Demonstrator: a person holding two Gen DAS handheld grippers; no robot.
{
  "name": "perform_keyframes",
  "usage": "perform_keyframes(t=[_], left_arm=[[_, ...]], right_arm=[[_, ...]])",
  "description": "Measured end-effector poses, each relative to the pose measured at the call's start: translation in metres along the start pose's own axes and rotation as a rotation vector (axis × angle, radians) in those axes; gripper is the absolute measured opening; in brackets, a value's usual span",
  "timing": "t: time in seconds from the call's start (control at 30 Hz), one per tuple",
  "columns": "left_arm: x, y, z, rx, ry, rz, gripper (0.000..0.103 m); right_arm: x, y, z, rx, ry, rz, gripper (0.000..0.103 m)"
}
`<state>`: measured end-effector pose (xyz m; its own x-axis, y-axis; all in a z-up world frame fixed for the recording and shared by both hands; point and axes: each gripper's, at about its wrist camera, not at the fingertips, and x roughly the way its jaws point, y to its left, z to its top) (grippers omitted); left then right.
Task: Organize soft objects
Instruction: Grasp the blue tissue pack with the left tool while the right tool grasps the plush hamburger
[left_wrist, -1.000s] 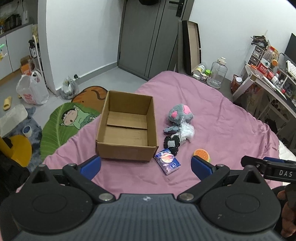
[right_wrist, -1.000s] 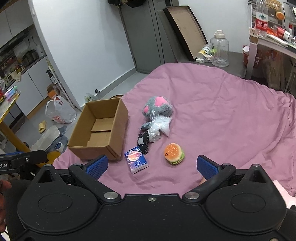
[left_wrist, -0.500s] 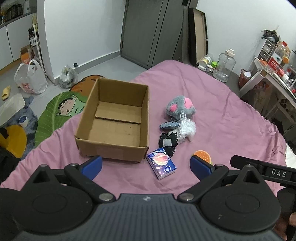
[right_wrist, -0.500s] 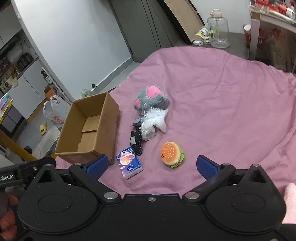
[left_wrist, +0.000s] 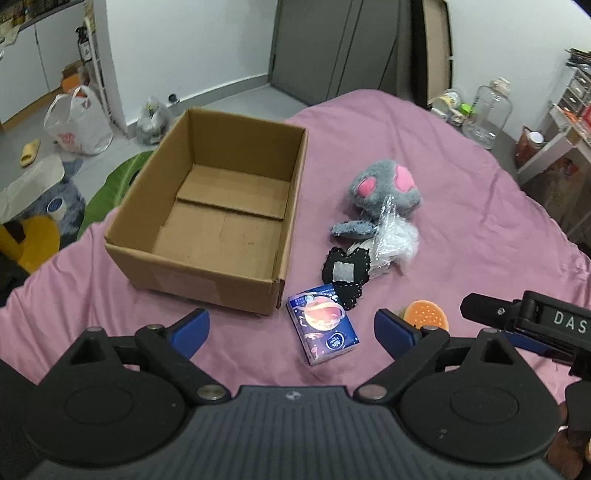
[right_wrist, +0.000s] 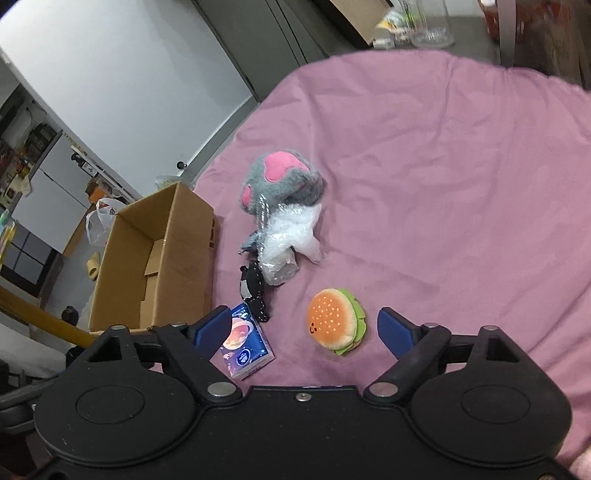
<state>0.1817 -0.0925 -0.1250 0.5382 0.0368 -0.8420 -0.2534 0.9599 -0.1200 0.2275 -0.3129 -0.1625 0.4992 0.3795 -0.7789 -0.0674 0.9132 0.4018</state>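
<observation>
An open, empty cardboard box (left_wrist: 192, 275) (right_wrist: 184, 258) sits on the pink bedcover (left_wrist: 461, 166). To its right lie a grey and pink plush (left_wrist: 384, 188) (right_wrist: 280, 181), a clear plastic bag (left_wrist: 391, 240) (right_wrist: 291, 236), a black fabric piece (left_wrist: 345, 273) (right_wrist: 253, 288), a blue tissue pack (left_wrist: 323, 326) (right_wrist: 245, 347) and a burger plush (left_wrist: 424, 314) (right_wrist: 334, 321). My left gripper (left_wrist: 291, 326) hovers above the tissue pack, its jaws closing with nothing touched. My right gripper (right_wrist: 303, 328) hovers over the burger plush, its jaws closing too, clear of it.
The right gripper's black body (left_wrist: 524, 321) juts in at the left view's right edge. Beyond the bed are a white plastic bag (left_wrist: 79, 125), a green rug (left_wrist: 110, 184), a large clear jug (left_wrist: 487, 114) and a cluttered shelf (left_wrist: 569, 107).
Both grippers have come down and forward towards the objects, which now look larger. Both pairs of blue fingers stand a little closer together.
</observation>
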Motion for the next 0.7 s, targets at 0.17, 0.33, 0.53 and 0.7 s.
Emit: perform_keyframes(t=[0.17,0.33,0.53,0.7], left_arm=[[0.019,-0.01,-0.002,-0.022,0.02,0.031,0.093],[0.038,-0.022,-0.006,-0.04,0.045,0.039,0.09],[0.058,-0.032,-0.008,-0.07,0.054,0.062,0.089],[0.074,-0.039,-0.007,-0.079,0.062,0.097,0.089]], right_arm=[[0.017,-0.013,0.001,0.045,0.029,0.03,0.086],[0.03,-0.023,0.003,0.076,0.069,0.052,0.082],[0.046,-0.031,0.005,0.097,0.089,0.036,0.075],[0.059,-0.039,0.005,0.116,0.113,0.031,0.07]])
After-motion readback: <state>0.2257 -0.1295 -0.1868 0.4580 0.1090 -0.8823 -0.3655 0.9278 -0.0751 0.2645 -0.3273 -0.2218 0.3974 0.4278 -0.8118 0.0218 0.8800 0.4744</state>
